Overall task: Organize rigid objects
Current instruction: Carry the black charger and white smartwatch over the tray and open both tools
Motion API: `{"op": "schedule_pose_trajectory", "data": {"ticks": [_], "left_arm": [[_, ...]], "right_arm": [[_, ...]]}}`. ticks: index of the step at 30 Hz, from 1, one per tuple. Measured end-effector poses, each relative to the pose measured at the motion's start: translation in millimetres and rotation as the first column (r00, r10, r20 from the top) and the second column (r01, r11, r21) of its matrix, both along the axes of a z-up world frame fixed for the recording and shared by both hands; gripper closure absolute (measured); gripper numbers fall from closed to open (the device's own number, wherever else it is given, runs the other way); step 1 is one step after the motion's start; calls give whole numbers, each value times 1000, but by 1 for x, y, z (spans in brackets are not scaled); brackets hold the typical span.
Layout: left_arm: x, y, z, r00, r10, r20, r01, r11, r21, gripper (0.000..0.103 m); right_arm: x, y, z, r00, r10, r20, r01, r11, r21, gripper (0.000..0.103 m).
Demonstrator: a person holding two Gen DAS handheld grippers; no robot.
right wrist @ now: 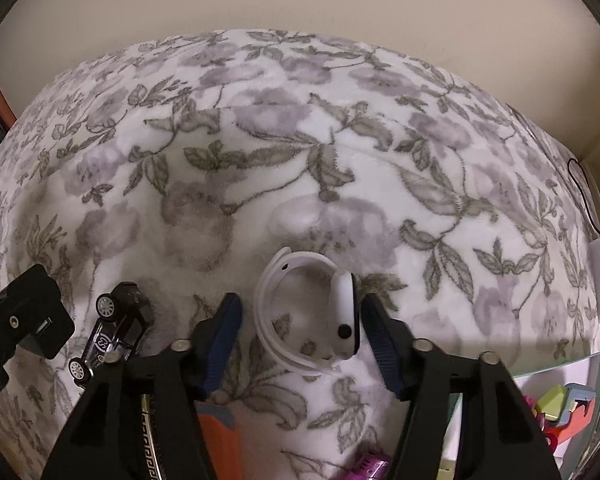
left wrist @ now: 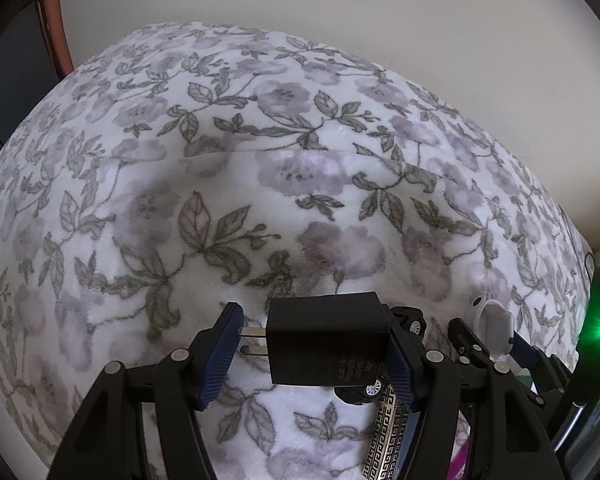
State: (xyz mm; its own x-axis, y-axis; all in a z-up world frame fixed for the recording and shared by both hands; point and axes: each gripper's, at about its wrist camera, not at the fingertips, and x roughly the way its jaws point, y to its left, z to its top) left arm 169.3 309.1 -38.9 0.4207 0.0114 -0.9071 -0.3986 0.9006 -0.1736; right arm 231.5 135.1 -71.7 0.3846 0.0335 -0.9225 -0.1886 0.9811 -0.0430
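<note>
Rigid objects are scattered on a floral blanket (left wrist: 284,184) near the lower edges of both frames. Largest, a black charger (left wrist: 328,340) is held off the blanket, low centre, between the pads of the left hand-held gripper (left wrist: 314,354); its label cannot be read. A white watch (right wrist: 312,312) lies low centre between the wide-open jaws of the right hand-held gripper (right wrist: 300,340), not yet gripped. A toy car (right wrist: 112,332), marked "03", lies lower left. Sorting seems barely begun; no destination is visible.
</note>
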Motion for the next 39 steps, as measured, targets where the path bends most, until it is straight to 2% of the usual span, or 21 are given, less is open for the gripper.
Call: {"op": "schedule_pose_trajectory", "data": {"ticks": [1, 8, 14, 22, 25, 28, 32, 39], "left_arm": [[0, 1, 0, 1000, 1, 0, -1, 1000, -2, 34], [-5, -1, 11, 1000, 6, 15, -6, 1000, -9, 34], [-20, -16, 31, 999, -11, 32, 11, 1000, -6, 34], [-44, -68, 63, 991, -120, 63, 118, 993, 23, 34], [-53, -92, 73, 983, -170, 70, 166, 985, 52, 34], [-63, -122, 80, 967, -243, 72, 236, 968, 91, 34], [-78, -168, 82, 932, -355, 64, 345, 929, 135, 34], [-92, -235, 64, 868, -496, 7, 489, 858, 156, 34]], "right_arm": [[0, 0, 1, 1000, 1, 0, -1, 1000, 2, 53], [-19, -12, 13, 1000, -7, 12, 7, 1000, 23, 54], [-56, -44, 51, 996, -57, 65, 52, 996, 72, 54], [-107, -101, 96, 980, -171, 104, 162, 983, 86, 54], [-122, -122, 103, 973, -206, 104, 198, 977, 84, 54], [-140, -144, 105, 962, -254, 96, 247, 966, 79, 54], [-155, -170, 99, 948, -312, 66, 306, 948, 85, 54], [-170, -218, 83, 909, -416, 10, 415, 908, 67, 53]]}}
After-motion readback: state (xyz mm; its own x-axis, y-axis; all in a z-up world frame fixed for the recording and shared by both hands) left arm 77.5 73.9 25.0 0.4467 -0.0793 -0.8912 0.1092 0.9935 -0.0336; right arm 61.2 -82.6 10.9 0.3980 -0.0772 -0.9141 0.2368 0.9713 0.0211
